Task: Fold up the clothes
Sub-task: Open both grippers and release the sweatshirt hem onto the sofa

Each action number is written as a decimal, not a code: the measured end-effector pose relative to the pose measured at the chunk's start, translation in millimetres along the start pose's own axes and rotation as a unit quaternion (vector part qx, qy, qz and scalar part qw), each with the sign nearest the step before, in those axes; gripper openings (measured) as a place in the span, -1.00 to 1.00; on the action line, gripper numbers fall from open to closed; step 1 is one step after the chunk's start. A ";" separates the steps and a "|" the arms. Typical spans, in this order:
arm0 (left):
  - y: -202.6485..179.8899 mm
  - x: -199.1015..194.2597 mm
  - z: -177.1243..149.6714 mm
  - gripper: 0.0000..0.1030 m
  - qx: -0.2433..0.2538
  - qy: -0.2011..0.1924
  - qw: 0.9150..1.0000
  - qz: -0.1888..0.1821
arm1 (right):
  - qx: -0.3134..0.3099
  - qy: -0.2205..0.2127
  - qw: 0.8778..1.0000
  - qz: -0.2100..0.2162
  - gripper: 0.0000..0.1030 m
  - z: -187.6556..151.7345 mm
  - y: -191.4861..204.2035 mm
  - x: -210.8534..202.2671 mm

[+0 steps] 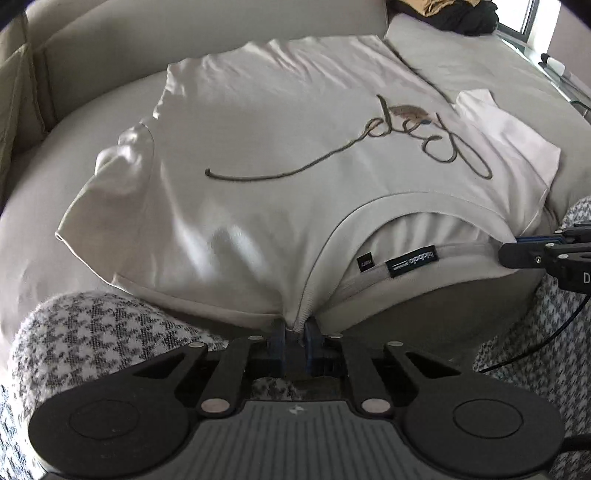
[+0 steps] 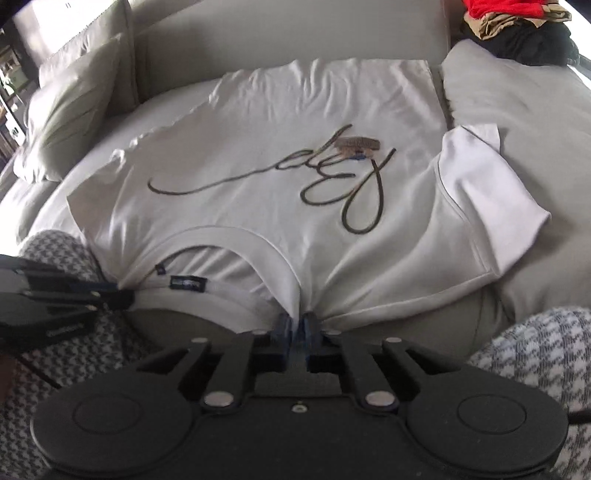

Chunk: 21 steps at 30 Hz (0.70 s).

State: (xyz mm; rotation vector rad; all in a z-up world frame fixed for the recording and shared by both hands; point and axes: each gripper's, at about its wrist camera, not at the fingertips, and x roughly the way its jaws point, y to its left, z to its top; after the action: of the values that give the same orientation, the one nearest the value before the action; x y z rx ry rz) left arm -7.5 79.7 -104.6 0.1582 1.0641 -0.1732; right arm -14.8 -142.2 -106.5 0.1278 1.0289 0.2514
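White T-shirt [image 1: 258, 140] collar pinched between fingers [image 1: 279, 341]

Clothes pile [image 2: 517, 29] cut off by top edge; collar label [image 2: 187, 283] lettering unreadable.

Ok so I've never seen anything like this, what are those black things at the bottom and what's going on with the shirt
Those black things are two handheld grippers, each a two-finger clamp a person carries, with a wide-angle camera on it looking along the fingers. One picture comes from the left gripper, the other from the right gripper; each also shows its partner at the picture's edge. A white T-shirt with a looping script design lies spread face up on a grey sofa, collar nearest the cameras. Each gripper is shut on the shirt's near edge, one on either side of the neckline. A pile of clothes sits at the back.
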 end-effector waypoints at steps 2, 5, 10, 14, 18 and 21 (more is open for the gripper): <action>7.0 -14.4 0.2 -0.72 -0.003 -0.012 1.000 -0.020 | 0.004 -0.004 1.000 0.008 -0.43 2.2 -1.5 -13.6; 20.0 -33.9 6.6 -0.71 -0.031 -0.039 0.997 -0.052 | 0.009 -0.029 0.999 0.016 -0.33 7.0 -3.8 -35.5; 15.9 -21.2 37.9 -0.62 -0.060 -0.074 0.995 -0.013 | 0.036 -0.105 0.994 -0.012 -0.48 20.6 -6.8 -23.9; -0.4 14.8 48.9 -0.65 -0.039 -0.046 0.998 0.024 | 0.030 -0.085 0.995 -0.032 -0.79 23.4 -2.7 14.8; -14.8 6.8 33.2 -0.68 0.012 -0.020 0.999 0.031 | 0.014 -0.033 0.999 -0.004 -0.79 8.9 -0.6 8.6; -6.5 -4.5 29.1 -0.70 -0.027 -0.015 0.999 -0.012 | 0.074 -0.034 0.997 0.016 -0.71 6.4 -27.1 -17.6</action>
State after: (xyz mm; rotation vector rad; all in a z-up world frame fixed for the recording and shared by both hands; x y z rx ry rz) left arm 13.8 67.4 -87.1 0.0946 1.0391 -0.1675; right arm -14.0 -172.9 -94.7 0.2851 0.9773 0.1981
